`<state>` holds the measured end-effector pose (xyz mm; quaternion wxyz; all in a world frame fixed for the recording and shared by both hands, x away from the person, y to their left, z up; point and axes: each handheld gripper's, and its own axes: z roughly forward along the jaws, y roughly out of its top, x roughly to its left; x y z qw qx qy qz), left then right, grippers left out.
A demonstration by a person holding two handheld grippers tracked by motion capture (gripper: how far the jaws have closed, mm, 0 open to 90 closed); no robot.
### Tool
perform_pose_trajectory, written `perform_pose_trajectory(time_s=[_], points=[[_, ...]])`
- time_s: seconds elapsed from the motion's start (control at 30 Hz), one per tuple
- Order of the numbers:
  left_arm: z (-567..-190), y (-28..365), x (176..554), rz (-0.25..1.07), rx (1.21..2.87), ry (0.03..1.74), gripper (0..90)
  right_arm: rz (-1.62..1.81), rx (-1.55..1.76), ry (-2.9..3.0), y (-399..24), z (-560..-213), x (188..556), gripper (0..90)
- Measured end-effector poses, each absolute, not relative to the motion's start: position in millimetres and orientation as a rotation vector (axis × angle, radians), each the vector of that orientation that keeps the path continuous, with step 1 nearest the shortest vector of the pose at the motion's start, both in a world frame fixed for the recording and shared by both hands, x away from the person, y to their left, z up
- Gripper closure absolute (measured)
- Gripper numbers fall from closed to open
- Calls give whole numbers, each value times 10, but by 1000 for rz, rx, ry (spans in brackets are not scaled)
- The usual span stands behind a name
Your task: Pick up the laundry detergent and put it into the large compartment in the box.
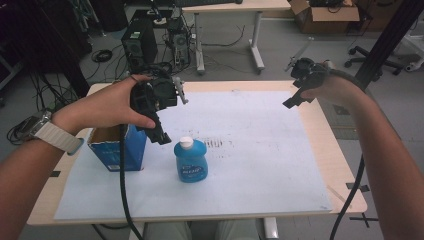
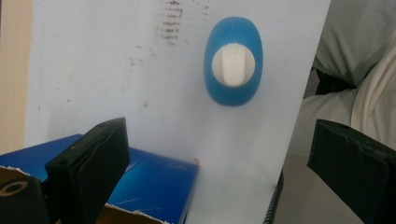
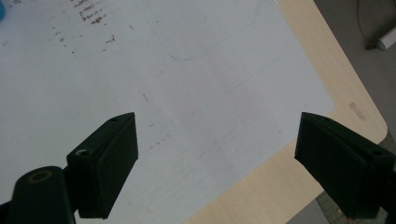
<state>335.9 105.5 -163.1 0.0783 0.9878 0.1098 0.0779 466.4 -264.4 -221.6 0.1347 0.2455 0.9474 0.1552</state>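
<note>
High view: blue bottle [image 1: 190, 161] upright, long axis vert. (white cap [image 1: 186, 142] up)

On the near-left part of the worktop [image 1: 320, 150] two things stand in the way: an open blue box [image 1: 117, 147] and, just beside it on its right with a narrow gap between, an upright blue bottle [image 1: 190, 160] with a white cap. The left tongs [image 1: 161, 131] hang with jaws wide apart above that gap, nothing between them. Right of the bottle and behind it the white sheet [image 1: 260, 150] lies bare to its edges, and the right tongs [image 1: 292, 100], also spread, are held above its far right corner.
</note>
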Motion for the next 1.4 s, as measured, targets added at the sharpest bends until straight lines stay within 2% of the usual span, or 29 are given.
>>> perform_pose_trajectory(time_s=[0.77,1.4], points=[[-1650,765,3370,219,2970,227,50,451,708,2739,-2651,-2208,4661,133],[-1975,571,3395,163,3022,165,62,457,703,2743,-2610,-2222,4671,133]])
